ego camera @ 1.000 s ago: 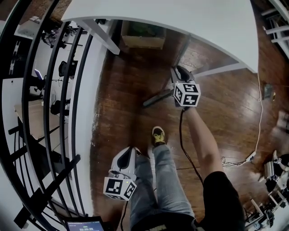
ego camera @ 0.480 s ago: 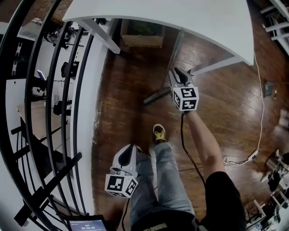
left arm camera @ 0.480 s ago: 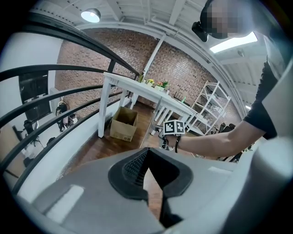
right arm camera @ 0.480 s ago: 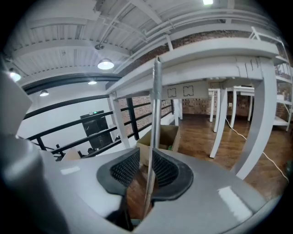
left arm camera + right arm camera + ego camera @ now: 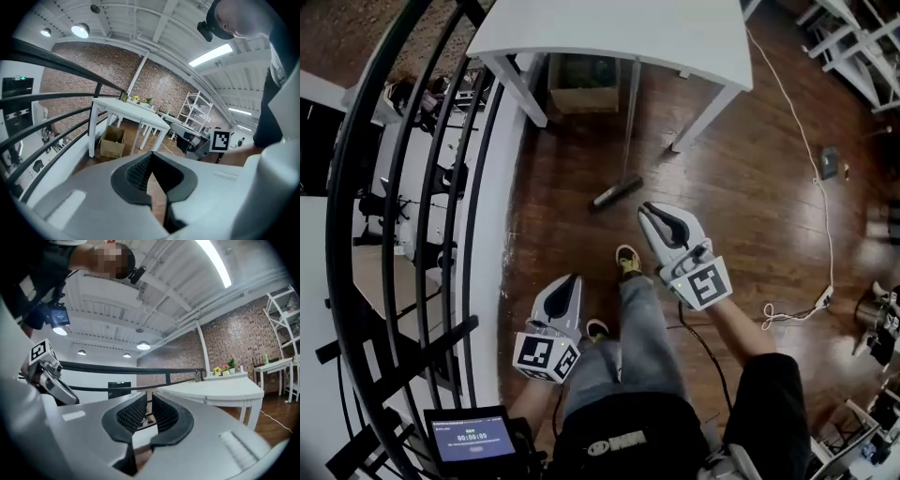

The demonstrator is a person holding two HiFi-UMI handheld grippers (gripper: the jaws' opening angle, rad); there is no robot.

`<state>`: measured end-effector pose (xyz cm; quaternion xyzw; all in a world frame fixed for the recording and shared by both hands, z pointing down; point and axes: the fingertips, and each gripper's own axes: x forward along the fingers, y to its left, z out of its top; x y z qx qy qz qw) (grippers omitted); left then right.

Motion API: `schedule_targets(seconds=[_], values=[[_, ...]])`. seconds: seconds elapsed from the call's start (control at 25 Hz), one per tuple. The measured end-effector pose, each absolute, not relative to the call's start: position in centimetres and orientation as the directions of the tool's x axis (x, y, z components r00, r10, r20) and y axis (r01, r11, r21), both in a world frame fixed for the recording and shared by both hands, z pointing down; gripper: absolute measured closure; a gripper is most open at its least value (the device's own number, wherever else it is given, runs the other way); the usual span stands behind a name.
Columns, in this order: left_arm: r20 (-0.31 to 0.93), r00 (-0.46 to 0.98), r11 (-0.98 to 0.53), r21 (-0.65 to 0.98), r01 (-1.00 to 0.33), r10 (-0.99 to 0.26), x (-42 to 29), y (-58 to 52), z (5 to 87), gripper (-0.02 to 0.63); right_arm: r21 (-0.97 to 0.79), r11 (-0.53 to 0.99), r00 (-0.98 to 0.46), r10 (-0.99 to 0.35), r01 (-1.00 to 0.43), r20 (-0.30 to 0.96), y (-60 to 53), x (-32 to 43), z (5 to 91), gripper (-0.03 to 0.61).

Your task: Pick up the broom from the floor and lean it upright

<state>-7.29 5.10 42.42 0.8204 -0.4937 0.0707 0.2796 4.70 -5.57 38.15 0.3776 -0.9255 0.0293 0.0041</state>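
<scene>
Broom (image 5: 630,122) upright at table (image 5: 609,28) edge — clear of right hand-held gripper (image 5: 652,214)

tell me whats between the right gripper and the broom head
Only bare wood floor, in the head view. The right gripper, jaws just closing on nothing, is clear of the broom head.

Bright all over, lit from above by a long strip lamp (image 5: 213,261) and round lamps (image 5: 80,30) on the ceiling, with soft shine on the wood floor (image 5: 750,178), bent near dark round edges.
</scene>
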Motion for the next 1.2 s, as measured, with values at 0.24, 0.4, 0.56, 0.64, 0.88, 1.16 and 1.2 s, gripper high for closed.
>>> schedule_targets(seconds=[0.24,0.4,0.56,0.64,0.88,1.16,1.2], values=[[0.339,0.500,-0.410,0.305,-0.860,-0.797,-3.2,-8.0,48.6,0.595,-0.044,0.759,-0.757,-0.651,-0.649,-0.061,-13.8,8.0,43.1,0.543],[0.288,0.527,-0.458,0.276,-0.845,-0.800,3.7,-2.3,38.9,0.595,-0.021,0.775,-0.774,-0.632,-0.632,-0.031,-4.9,13.4,34.1,0.543],[0.263,0.567,-0.510,0.258,-0.821,-0.780,7.3,0.8,35.9,0.595,-0.252,0.750,-0.788,-0.605,-0.612,0.114,0.8,14.7,35.1,0.572],[0.272,0.588,-0.529,0.261,-0.807,-0.762,8.8,1.2,36.1,0.595,-0.367,0.704,-0.787,-0.593,-0.608,0.167,2.3,14.8,37.1,0.572],[0.278,0.667,-0.619,0.250,-0.745,-0.691,14.5,2.3,34.5,0.595,-0.387,0.653,-0.751,-0.628,-0.651,0.204,4.3,17.7,36.2,0.574],[0.301,0.645,-0.607,0.222,-0.763,-0.702,16.9,1.4,34.4,0.595,-0.318,0.692,-0.758,-0.627,-0.648,0.180,2.8,19.2,35.1,0.574],[0.303,0.643,-0.606,0.217,-0.765,-0.703,17.0,1.4,34.6,0.595,-0.301,0.697,-0.756,-0.629,-0.651,0.181,2.8,19.3,35.2,0.574]])
